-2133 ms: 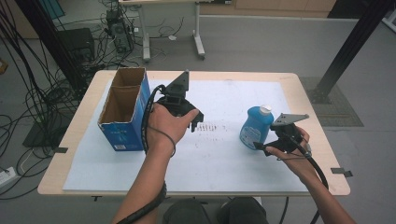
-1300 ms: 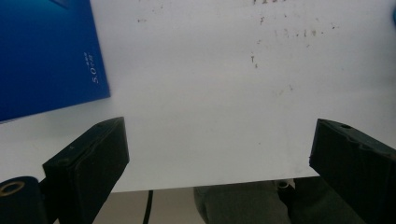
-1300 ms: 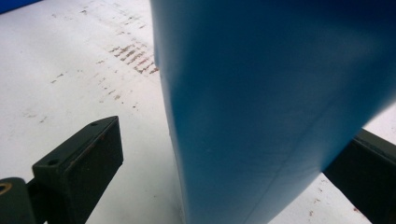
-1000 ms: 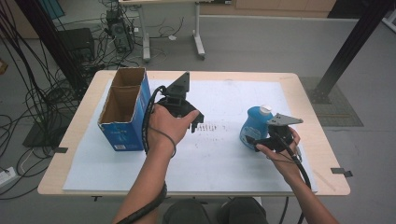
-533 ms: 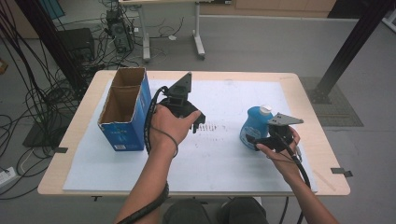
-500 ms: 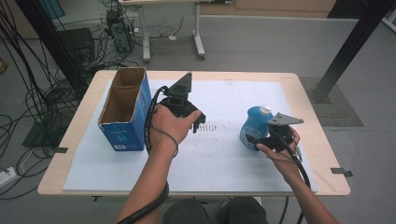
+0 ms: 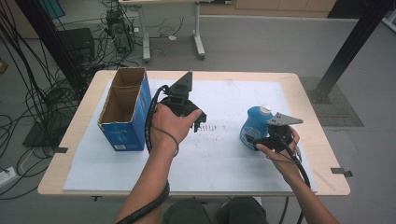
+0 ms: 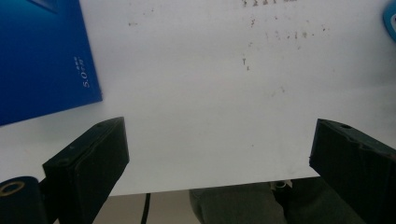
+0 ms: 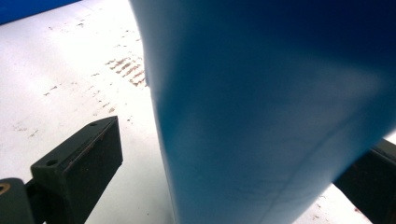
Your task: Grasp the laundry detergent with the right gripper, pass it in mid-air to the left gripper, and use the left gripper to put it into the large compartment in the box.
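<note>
Jaws gaping wide on left gripper (image 8: 219, 172), hovering over white sheet (image 8: 196, 102). Right gripper (image 7: 261, 140) straddling blue bottle (image 9: 275, 112), open, possibly not yet touching.

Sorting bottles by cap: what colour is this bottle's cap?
White, on a blue bottle; the cap is clearest in the high view.

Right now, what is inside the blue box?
The blue box stands open at the top, and the high view shows brown cardboard walls with nothing showing inside. Its bottom is in shadow, so something small could hide there.
</note>
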`<state>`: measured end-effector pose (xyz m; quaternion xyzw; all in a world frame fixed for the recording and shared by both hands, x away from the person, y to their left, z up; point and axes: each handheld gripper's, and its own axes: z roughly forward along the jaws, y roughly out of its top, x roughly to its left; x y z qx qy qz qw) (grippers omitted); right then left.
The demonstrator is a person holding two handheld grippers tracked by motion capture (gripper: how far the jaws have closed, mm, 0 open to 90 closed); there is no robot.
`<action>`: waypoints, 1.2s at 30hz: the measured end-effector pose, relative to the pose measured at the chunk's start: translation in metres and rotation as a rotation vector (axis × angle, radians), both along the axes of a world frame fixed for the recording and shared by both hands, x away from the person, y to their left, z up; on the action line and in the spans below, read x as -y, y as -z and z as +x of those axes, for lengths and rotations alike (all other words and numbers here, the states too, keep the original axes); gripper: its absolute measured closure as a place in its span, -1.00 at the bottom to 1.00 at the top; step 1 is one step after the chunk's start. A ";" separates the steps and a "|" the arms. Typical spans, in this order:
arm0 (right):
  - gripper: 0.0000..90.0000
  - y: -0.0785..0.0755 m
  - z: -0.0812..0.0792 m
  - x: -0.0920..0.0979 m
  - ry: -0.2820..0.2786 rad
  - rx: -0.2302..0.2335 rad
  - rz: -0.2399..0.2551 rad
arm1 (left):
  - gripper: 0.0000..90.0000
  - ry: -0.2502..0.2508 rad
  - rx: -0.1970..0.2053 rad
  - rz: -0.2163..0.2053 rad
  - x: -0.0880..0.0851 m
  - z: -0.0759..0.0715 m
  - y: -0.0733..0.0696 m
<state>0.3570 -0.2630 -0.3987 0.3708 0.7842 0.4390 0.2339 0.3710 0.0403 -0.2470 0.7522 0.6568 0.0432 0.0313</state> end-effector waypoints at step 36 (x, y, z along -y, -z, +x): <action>-0.96 0.000 0.001 0.002 -0.006 0.000 0.005 | -0.89 0.002 0.003 -0.002 0.001 0.001 -0.001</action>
